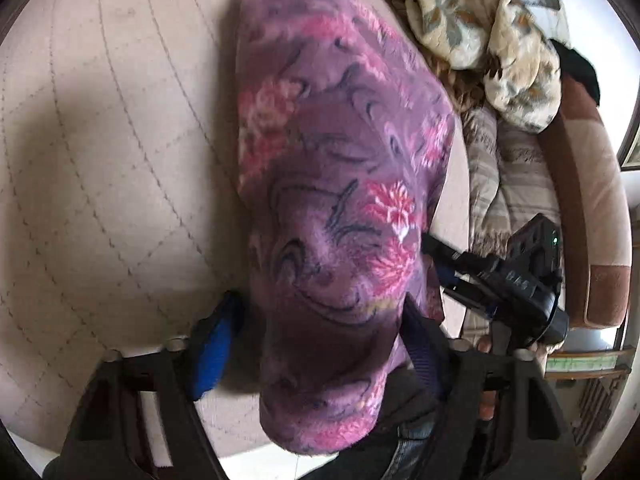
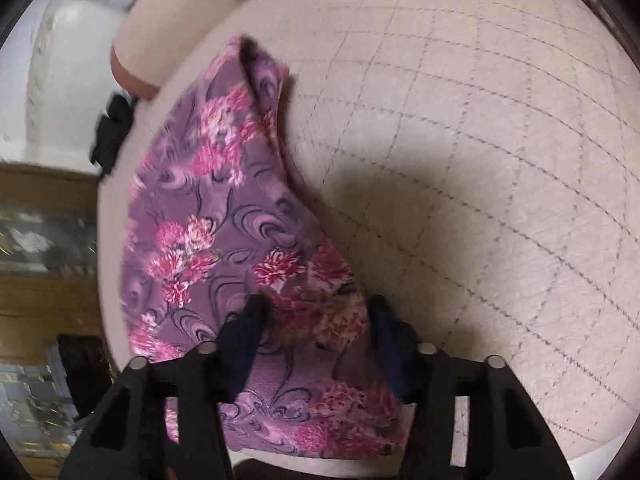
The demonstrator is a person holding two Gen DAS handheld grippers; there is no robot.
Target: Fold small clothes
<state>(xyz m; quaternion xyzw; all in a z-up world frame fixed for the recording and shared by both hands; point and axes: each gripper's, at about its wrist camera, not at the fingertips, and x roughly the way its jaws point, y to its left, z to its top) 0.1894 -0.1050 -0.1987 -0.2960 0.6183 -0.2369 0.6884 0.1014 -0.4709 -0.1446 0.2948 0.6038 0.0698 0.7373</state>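
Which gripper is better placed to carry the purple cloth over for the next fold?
Probably both together: the left gripper and right gripper each straddle the purple floral cloth. The right has more open quilted cushion beside it.

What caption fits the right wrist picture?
Right tongs straddle a purple flowered cloth on a quilted beige cushion.

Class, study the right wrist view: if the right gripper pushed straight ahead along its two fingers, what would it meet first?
The right gripper would meet the purple fleece cloth with pink flowers at once; the fabric already lies between its fingers. Beyond it is only the beige quilted cushion. Depth is uncertain in this view.
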